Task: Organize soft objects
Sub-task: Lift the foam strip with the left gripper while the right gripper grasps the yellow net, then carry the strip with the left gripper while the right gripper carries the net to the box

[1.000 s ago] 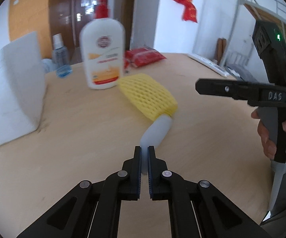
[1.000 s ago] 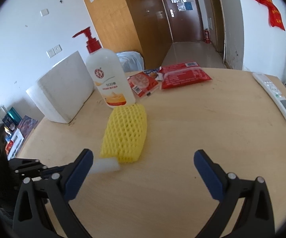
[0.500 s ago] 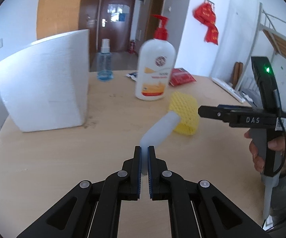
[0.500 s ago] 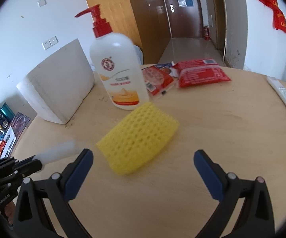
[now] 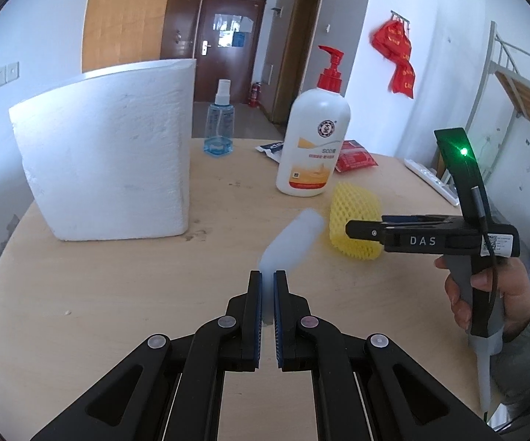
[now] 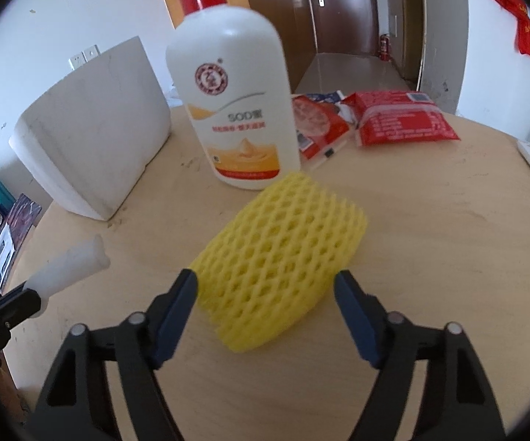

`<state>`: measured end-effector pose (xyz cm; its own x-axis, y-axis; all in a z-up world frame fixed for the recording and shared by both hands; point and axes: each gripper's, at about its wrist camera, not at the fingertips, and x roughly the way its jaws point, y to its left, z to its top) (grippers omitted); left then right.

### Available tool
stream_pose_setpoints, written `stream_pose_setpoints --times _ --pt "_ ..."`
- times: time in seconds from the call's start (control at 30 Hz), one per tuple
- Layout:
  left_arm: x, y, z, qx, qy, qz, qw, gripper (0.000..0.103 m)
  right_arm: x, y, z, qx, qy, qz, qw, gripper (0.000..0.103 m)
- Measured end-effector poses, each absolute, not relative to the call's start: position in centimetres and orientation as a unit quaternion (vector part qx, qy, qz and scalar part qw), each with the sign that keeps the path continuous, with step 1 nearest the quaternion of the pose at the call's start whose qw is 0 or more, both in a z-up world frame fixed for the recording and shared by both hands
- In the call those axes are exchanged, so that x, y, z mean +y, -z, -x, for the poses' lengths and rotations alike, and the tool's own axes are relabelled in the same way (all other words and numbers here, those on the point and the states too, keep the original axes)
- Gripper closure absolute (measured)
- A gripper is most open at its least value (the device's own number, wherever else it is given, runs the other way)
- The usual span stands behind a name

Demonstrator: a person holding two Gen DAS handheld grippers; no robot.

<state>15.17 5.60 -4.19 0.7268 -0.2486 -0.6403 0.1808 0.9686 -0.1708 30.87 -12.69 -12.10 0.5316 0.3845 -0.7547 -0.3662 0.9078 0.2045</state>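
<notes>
From the left wrist view, the left gripper is pinched nearly shut on one end of a white foam tube, which sticks out forward and up, off the table. Gripping it by the end leaves most of its length free, which looks handy for poking it into something or laying it down. Just past its tip lies the yellow net, resting right of the table's middle, in front of the lotion bottle. The right gripper reaches in from the right edge, held by a hand, its fingers straddling the net. A big white foam block stands toward the left edge, a spray bottle behind it near the far edge.

From the right wrist view, the right gripper has its jaws closing, the net lying between them; the left pad looks at the net's side, the right one apart from it, so I would judge nothing is gripped yet. The net lies flat, so a squeeze across its width should crumple it easily. The tube hovers near the left edge, clear of the net. Red packets lie at the far edge, out of the way.
</notes>
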Motion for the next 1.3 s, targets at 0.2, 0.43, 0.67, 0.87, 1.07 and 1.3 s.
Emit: stream_pose_setpoints --times 0.2,0.43,0.67,0.87,1.07,1.3 --pt "6.0 4.2 -15.1 0.349 0.115 0.053 0.928 0.097 -12.0 12.6 -31.2 0.449 -0.209 0.003 0.869 0.051" --pt "5.7 4.1 -14.8 0.348 0.115 0.052 0.929 0.097 -12.2 12.0 -30.8 0.44 -0.214 0.001 0.872 0.088" --pt "5.4 3.3 -14.0 0.34 0.109 0.056 0.932 0.097 -13.3 10.4 -28.8 0.419 -0.226 -0.02 0.879 0.088" --pt "5.1 2.1 -12.5 0.331 0.099 0.054 0.937 0.097 -13.3 8.6 -25.7 0.391 -0.237 -0.018 0.889 0.088" --pt "5.1 1.3 -11.1 0.324 0.088 0.056 0.94 0.097 -13.8 6.4 -22.5 0.361 -0.247 -0.013 0.899 0.088" --pt "5.0 0.1 -9.2 0.311 0.079 0.05 0.946 0.097 -14.5 4.9 -19.4 0.329 -0.257 -0.017 0.909 0.088"
